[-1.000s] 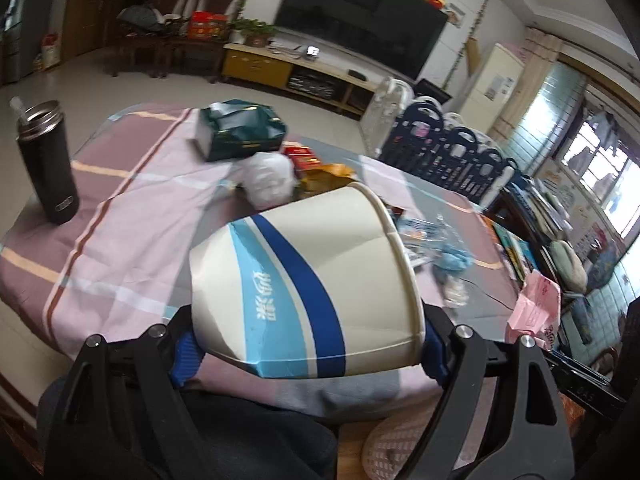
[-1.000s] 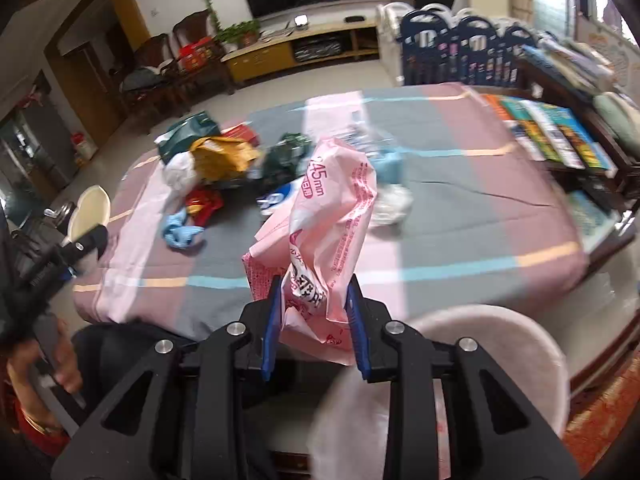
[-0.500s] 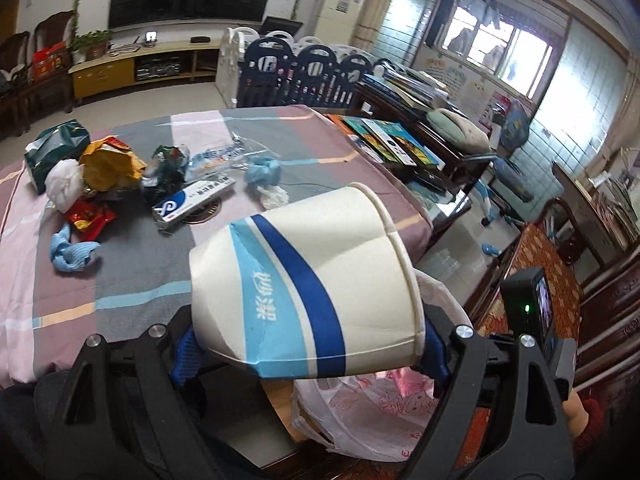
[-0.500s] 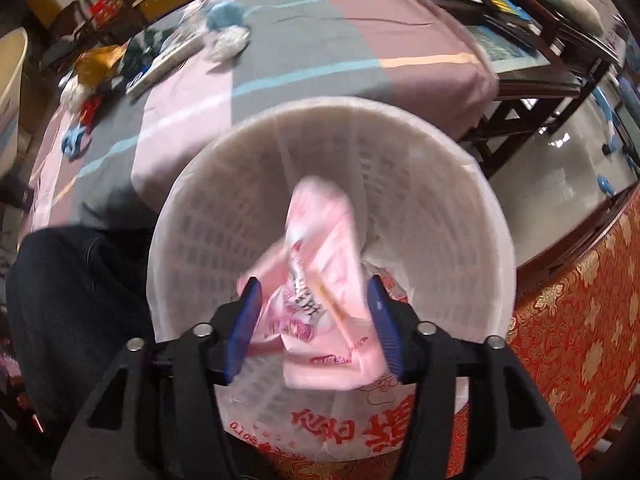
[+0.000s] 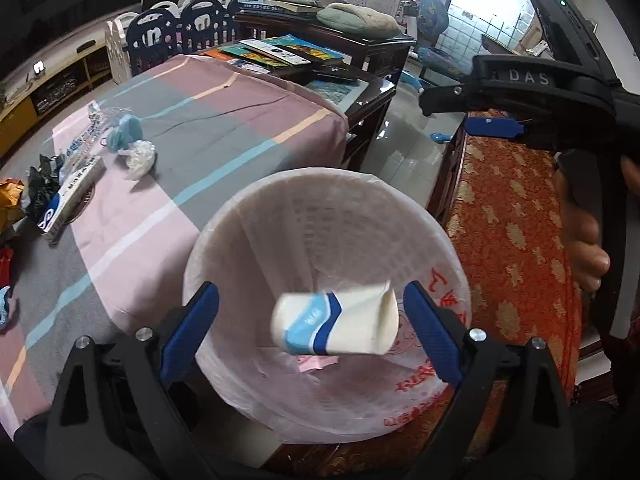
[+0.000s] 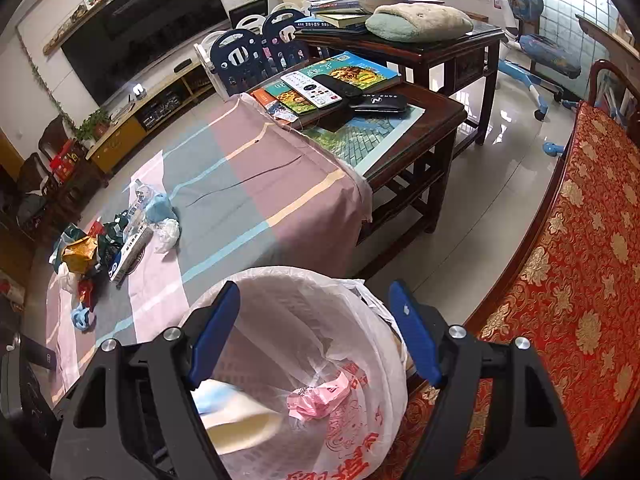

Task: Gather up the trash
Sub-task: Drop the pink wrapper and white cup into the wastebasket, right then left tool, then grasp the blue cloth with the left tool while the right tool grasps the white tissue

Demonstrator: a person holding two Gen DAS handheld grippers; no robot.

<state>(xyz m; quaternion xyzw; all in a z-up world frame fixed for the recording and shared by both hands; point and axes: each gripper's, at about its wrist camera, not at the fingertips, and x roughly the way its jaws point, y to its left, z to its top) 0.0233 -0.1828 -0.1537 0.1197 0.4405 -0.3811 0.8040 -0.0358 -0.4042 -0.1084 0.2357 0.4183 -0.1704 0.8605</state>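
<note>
A white bin [image 5: 224, 248] lined with a plastic bag stands below both grippers; it shows too in the right wrist view [image 6: 384, 328]. My left gripper [image 5: 311, 334] is open above it. The white-and-blue paper cup [image 5: 336, 326] hangs free between the open jaws, dropping into the bin; it shows blurred in the right wrist view [image 6: 236, 420]. My right gripper [image 6: 314, 330] is open and empty over the bin's rim. The pink wrapper [image 6: 320, 394] lies inside the bin. More trash [image 6: 104, 248] lies on the striped tablecloth.
A toothpaste box [image 5: 74, 194], blue and white crumpled wads [image 5: 132, 142] and wrappers sit at the table's left. Books and remotes [image 6: 328, 84] lie on a dark wooden side table. A red patterned sofa [image 6: 580, 260] is at the right.
My left gripper swung over the bin, opened and let the cup go. My right gripper released the pink wrapper into the bin and lifted a little.
</note>
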